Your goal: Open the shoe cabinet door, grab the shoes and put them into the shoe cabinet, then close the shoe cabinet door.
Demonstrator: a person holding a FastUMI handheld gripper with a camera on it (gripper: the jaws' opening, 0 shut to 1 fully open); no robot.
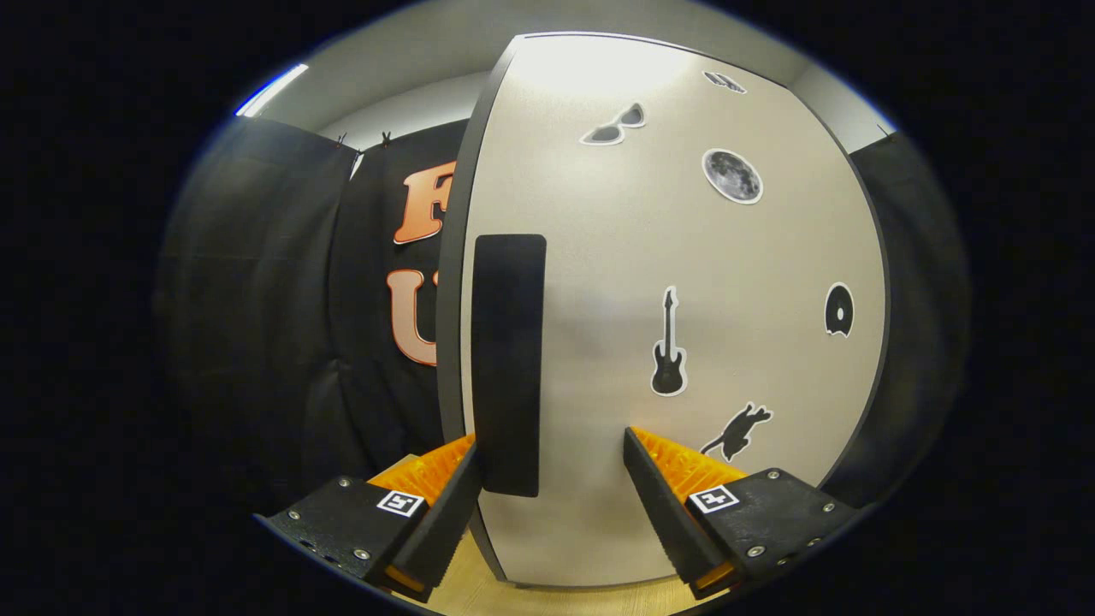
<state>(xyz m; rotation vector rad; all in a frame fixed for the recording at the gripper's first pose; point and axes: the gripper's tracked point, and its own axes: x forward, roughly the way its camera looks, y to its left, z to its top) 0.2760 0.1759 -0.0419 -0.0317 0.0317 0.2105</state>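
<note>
Shoe cabinet door (684, 325) closed, pale, stickered. Dark vertical handle (508, 364) near door's left edge, lower end between fingers. Gripper (552, 445) tongs spread apart, gripping nothing.

Gripper (549, 479) level and pointing straight forward, two fingers (445, 505) spread wide with a broad gap between them; left fingertip close against a dark vertical handle (509, 364), right fingertip well clear of it, nothing pinched by both
</note>
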